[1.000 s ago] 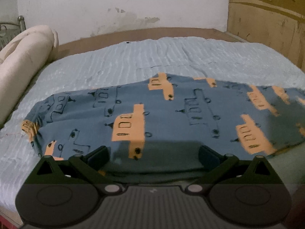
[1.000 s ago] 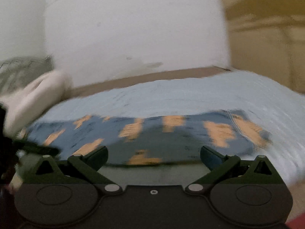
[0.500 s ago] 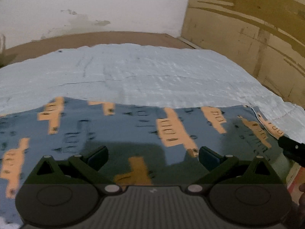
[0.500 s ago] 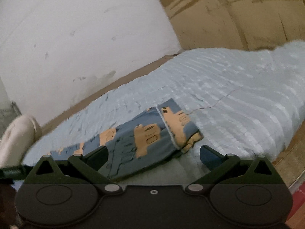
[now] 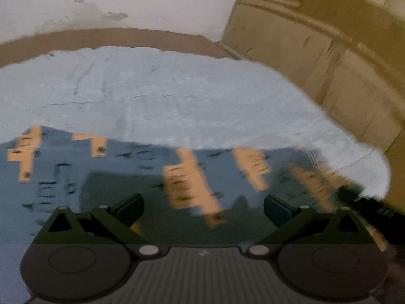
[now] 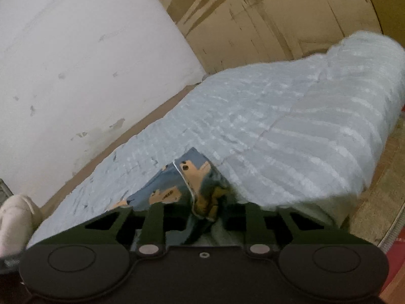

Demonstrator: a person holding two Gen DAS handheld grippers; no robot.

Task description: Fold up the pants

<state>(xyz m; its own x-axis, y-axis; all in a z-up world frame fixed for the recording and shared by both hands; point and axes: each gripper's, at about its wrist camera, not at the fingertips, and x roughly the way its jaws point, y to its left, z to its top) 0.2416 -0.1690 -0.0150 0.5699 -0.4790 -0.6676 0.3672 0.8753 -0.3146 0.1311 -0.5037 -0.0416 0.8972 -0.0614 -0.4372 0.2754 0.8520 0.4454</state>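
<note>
The pants (image 5: 157, 177), blue with orange and dark printed shapes, are lying spread across the near part of the bed (image 5: 177, 96), on a light blue textured cover. In the left wrist view the picture is blurred, but the left gripper (image 5: 203, 207) is hovering low over the cloth with its two fingers wide apart and nothing between them. At the right edge of that view the right gripper (image 5: 354, 195) is showing as a dark shape at the end of the pants.

In the right wrist view the right gripper (image 6: 202, 215) is standing with its fingers drawn together, clamped on the end of the pants (image 6: 192, 177). The cloth there is bunching and rising up from the cover into a small peak, with a pale seam line running over it. A cream pillow (image 6: 15, 217) is lying at the far left end of the bed. A white wall (image 6: 76, 63) and brown wooden panels (image 6: 278, 12) are standing behind the bed.
</note>
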